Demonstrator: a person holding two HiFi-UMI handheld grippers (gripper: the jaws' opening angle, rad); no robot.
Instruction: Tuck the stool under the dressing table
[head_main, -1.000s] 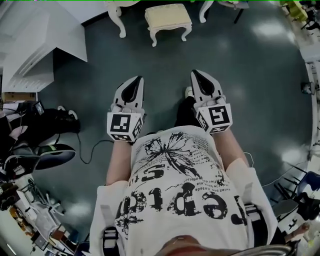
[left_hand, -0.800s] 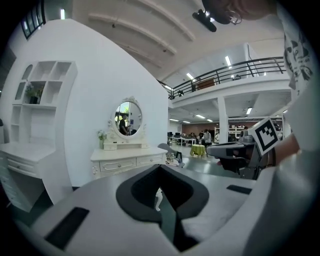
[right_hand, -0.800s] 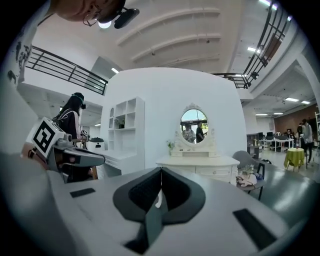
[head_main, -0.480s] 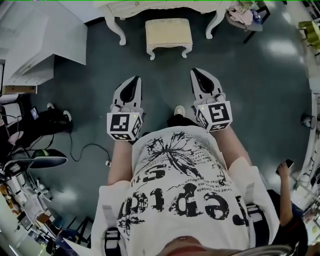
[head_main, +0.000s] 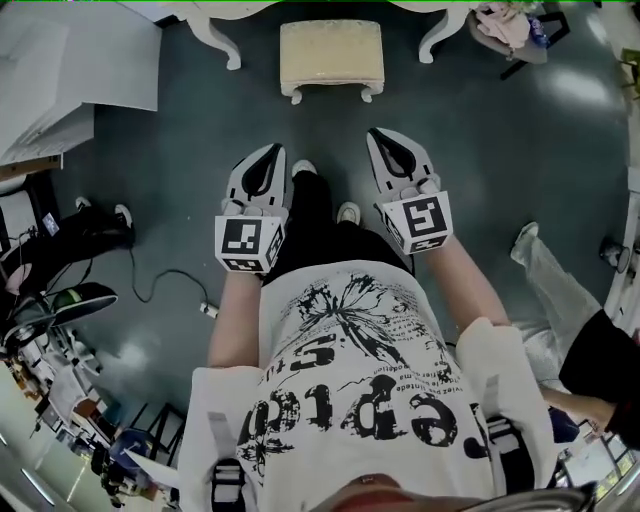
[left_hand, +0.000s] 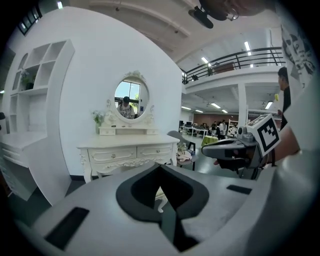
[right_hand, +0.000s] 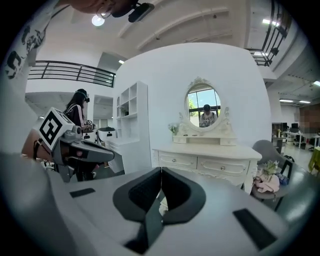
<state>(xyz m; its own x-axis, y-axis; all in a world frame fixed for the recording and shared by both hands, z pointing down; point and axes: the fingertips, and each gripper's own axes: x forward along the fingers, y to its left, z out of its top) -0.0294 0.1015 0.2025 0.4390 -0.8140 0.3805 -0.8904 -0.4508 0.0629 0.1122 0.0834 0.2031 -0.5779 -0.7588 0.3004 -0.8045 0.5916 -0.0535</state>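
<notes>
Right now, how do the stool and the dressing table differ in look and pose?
The stool is low, with a plain padded beige seat; the dressing table stands taller, with drawers and an oval mirror on top. In the head view the stool's seat shows whole, not covered by the tabletop, while the dressing table is cut off by the top edge. Both are cream-white with curved, carved legs.
</notes>
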